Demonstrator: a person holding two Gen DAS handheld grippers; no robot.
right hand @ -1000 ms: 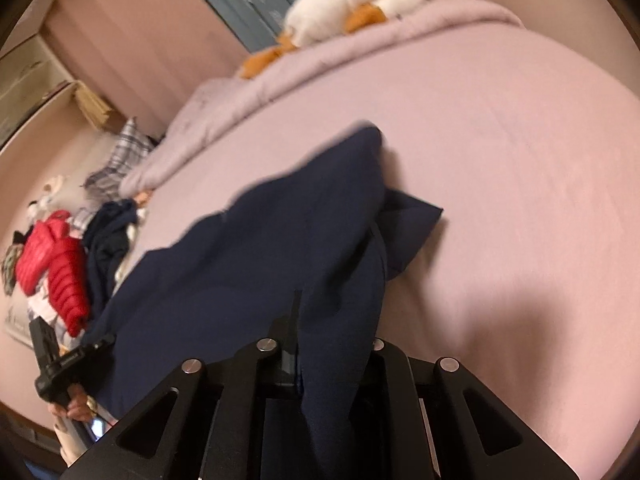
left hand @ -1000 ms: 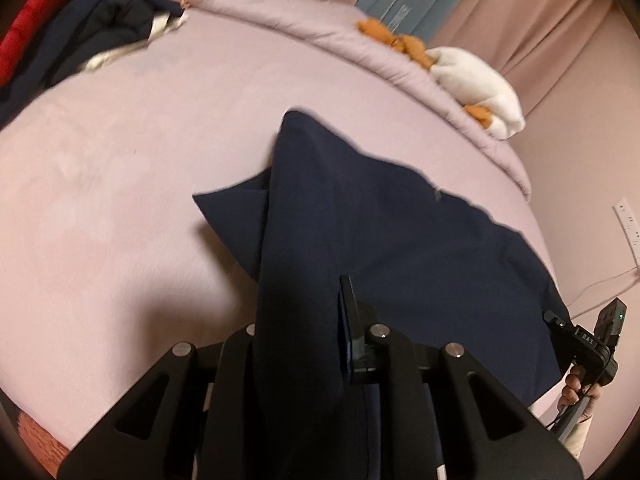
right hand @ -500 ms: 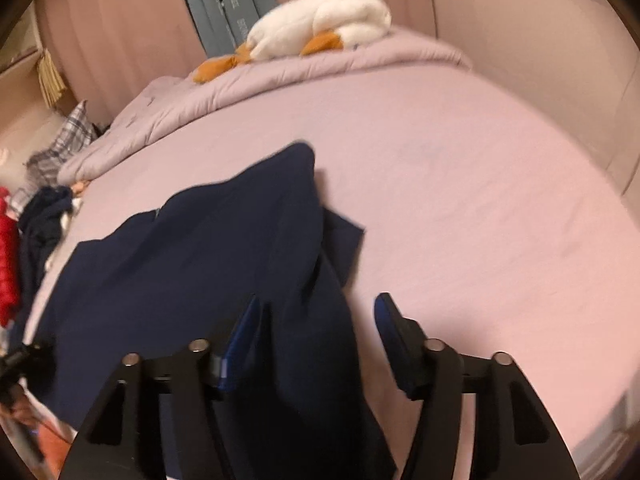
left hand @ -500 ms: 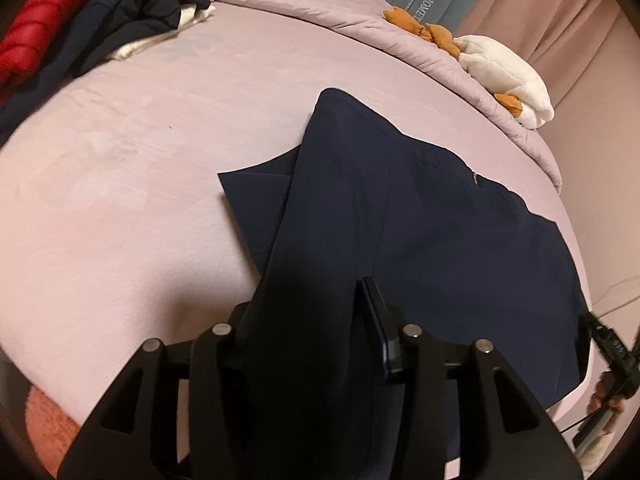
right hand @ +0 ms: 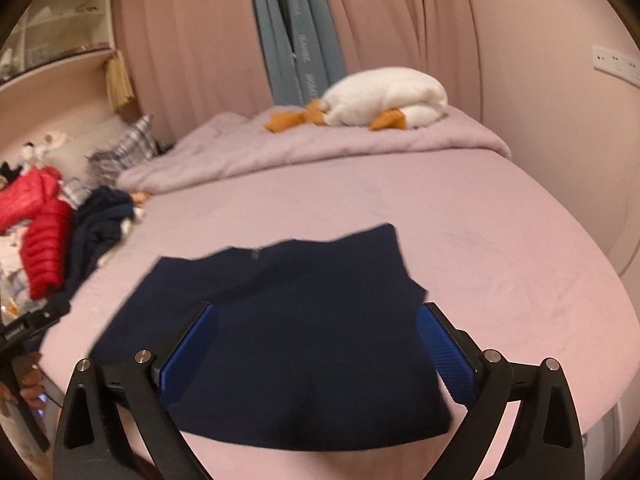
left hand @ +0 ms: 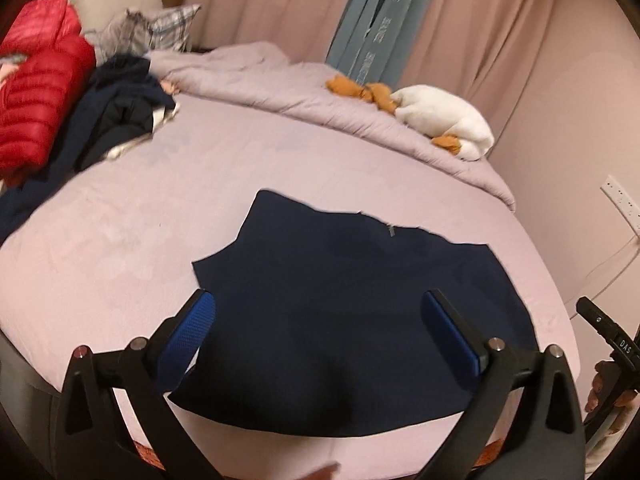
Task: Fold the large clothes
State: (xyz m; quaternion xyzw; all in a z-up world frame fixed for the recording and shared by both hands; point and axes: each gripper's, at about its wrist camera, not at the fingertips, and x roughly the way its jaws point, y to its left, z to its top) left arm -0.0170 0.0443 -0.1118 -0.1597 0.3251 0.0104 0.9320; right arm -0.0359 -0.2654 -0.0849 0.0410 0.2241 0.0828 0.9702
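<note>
— Left hand-held gripper [left hand: 320, 320]: how does it stand?

— Spread wide, its blue pads [left hand: 188, 332] well apart and nothing between them. It hangs above the near part of the dark navy garment [left hand: 352, 320], not touching it as far as the left wrist view shows.

— And the right hand-held gripper [right hand: 316, 332]?

— Spread just as wide, blue pads [right hand: 444, 356] clear of the cloth, holding nothing. It looks down over the same garment [right hand: 296, 340] from the other side.

— Where is the garment?

— Lying flat on the bed [left hand: 120, 248], close to the near edge. It looks folded over itself — a second layer shows as a small corner sticking out at one side, and a tiny pale tag or zipper pull sits near its far edge. I cannot tell what kind of garment it is.

— What lies around it?

— Bare mauve sheet on all sides. At the far end of the bed a bunched duvet [left hand: 280, 80] of the same colour, and on it a white and orange plush toy [left hand: 440, 116]. Off to one side, well apart from the garment, a heap of dark clothes [left hand: 116, 120] beside a red puffer jacket [left hand: 36, 96], with a plaid pillow [right hand: 124, 152] behind them.

— Beyond the bed?

— Pink curtains [right hand: 400, 20] with a grey-blue one [right hand: 296, 32] between them.
</note>
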